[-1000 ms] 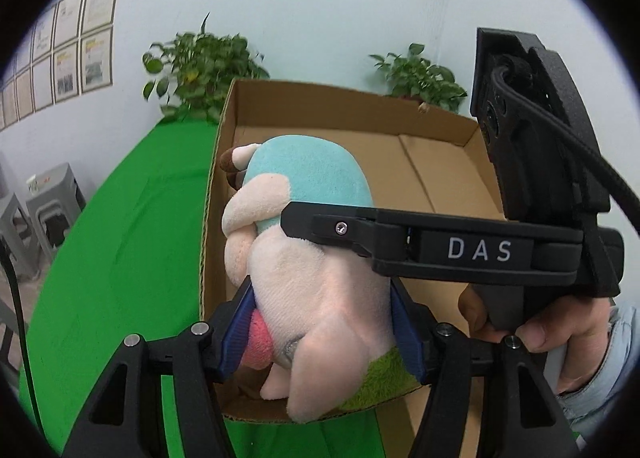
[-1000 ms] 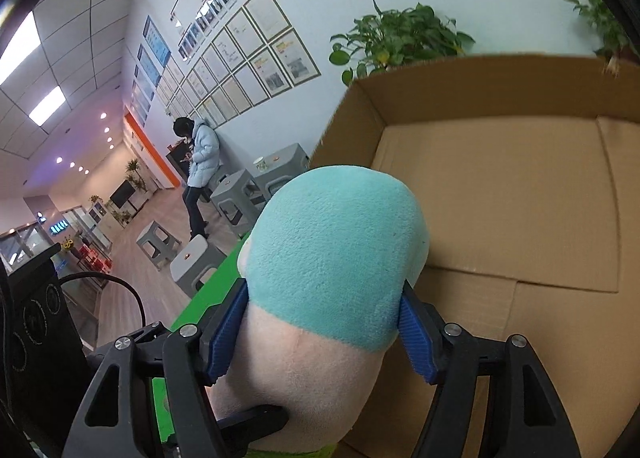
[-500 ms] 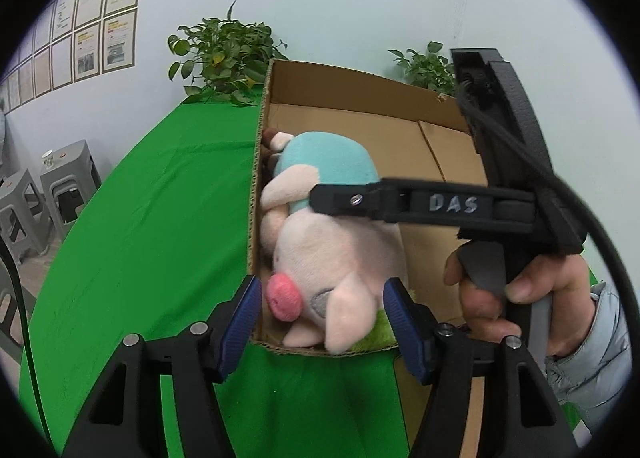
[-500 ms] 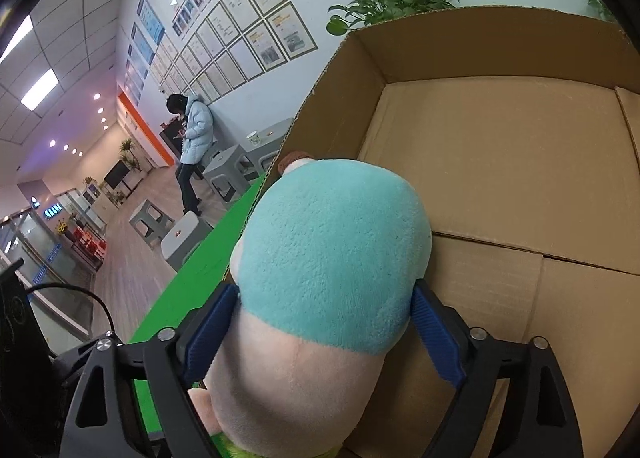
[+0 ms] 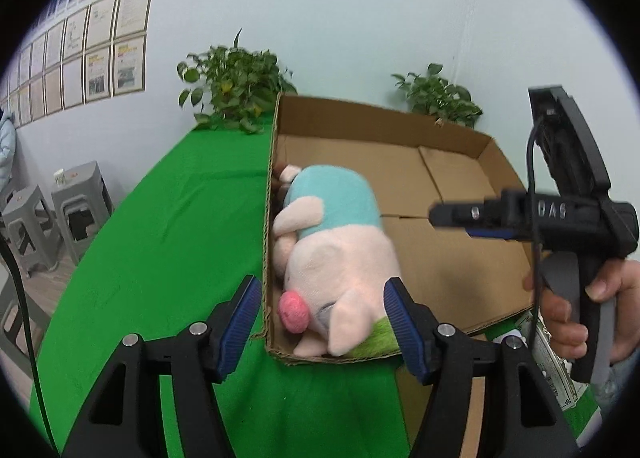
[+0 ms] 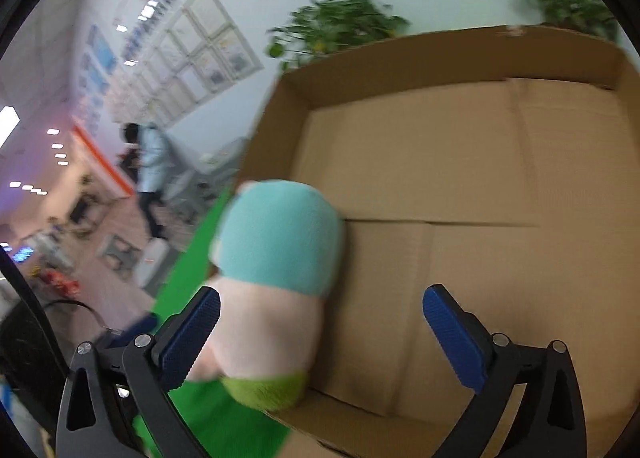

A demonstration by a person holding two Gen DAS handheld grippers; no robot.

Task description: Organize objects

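A table covered with a green cloth [image 5: 168, 226] carries a shallow cardboard box [image 5: 452, 250], which is set with its left wall near the middle of the cloth and its near wall toward the camera. The box seems to be meant as the collecting place, because its floor is wide and mostly bare, so further things can be laid beside the first one.

Inside the box, in the near left corner, a plush pig [image 5: 336, 254] is laid on its side. Its back is pressed along the left wall, the pink snout is turned to the near wall, and the part in the turquoise garment is pointed to the far wall. A green plush piece is seen under its head at the near wall. This corner position is probably chosen so that the rest of the floor is kept free.

The left gripper [image 5: 320, 322] is held just outside the near wall, with its jaws spread wide; the head of the pig is seen between the blue pads, but it is not touched by them. The right gripper [image 6: 320, 334] is held over the near edge, also spread and holding nothing; the pig lies by its left pad [image 6: 192, 334], and contact cannot be judged because of blur.
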